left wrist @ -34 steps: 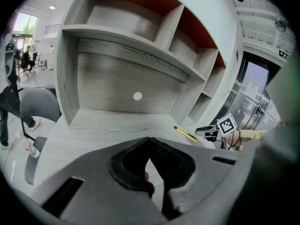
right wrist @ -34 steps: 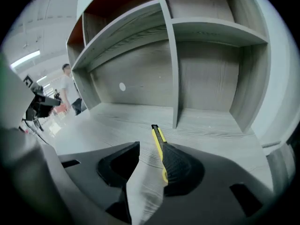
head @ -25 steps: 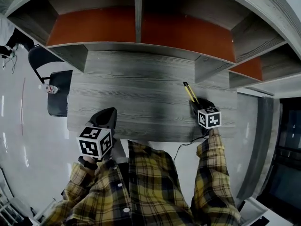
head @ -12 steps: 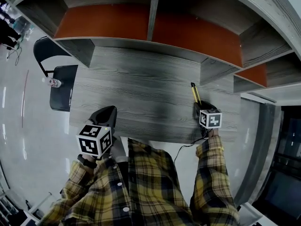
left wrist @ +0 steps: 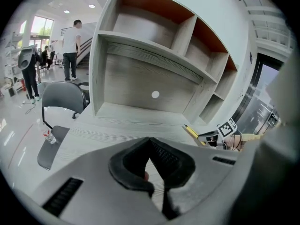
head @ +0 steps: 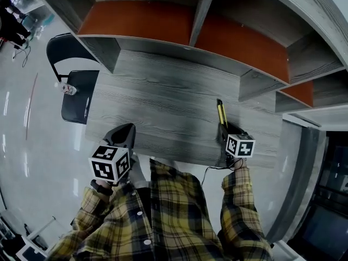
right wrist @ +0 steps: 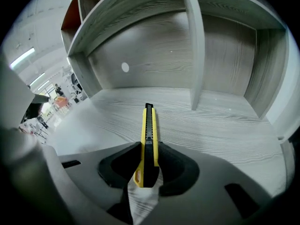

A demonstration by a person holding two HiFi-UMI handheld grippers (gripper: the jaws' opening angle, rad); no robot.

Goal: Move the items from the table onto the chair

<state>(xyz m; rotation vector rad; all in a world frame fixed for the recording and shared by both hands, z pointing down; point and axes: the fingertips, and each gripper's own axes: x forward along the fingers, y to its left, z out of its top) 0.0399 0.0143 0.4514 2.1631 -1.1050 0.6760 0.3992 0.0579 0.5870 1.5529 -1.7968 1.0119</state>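
The slim yellow-and-black utility knife point(head: 220, 113) point(right wrist: 149, 139) lies flat on the grey wood-grain tabletop point(head: 163, 102) point(right wrist: 225, 125), toward its right side, with its tip pointing at the shelving behind. Its black rear end sits between the 2 jaws of the right hand-held gripper point(head: 223, 132) point(right wrist: 150, 149). Those jaws have just been closing, and in the right gripper view the dark pads lie against both sides of the knife's body. The knife rests on the tabletop, not lifted.

The left hand-held gripper point(head: 124, 135) point(left wrist: 151, 142) hovers at the tabletop's near left edge, well apart from the knife. Its jaws are pressed together with nothing between them.

Off the tabletop's left end stands a dark chair point(head: 79, 99) point(left wrist: 61, 97) with a curved backrest. A small clear plastic bottle point(head: 69, 89) point(left wrist: 49, 137) lies on its seat.

Behind the tabletop rises a grey wooden shelf unit point(head: 196, 15) point(left wrist: 154, 36) with orange-brown back panels, its compartments divided by upright boards. Yellow plaid sleeves point(head: 239, 200) lead to both grippers. In the left gripper view, people point(left wrist: 70, 46) stand far off on a glossy pale floor point(head: 32, 145).
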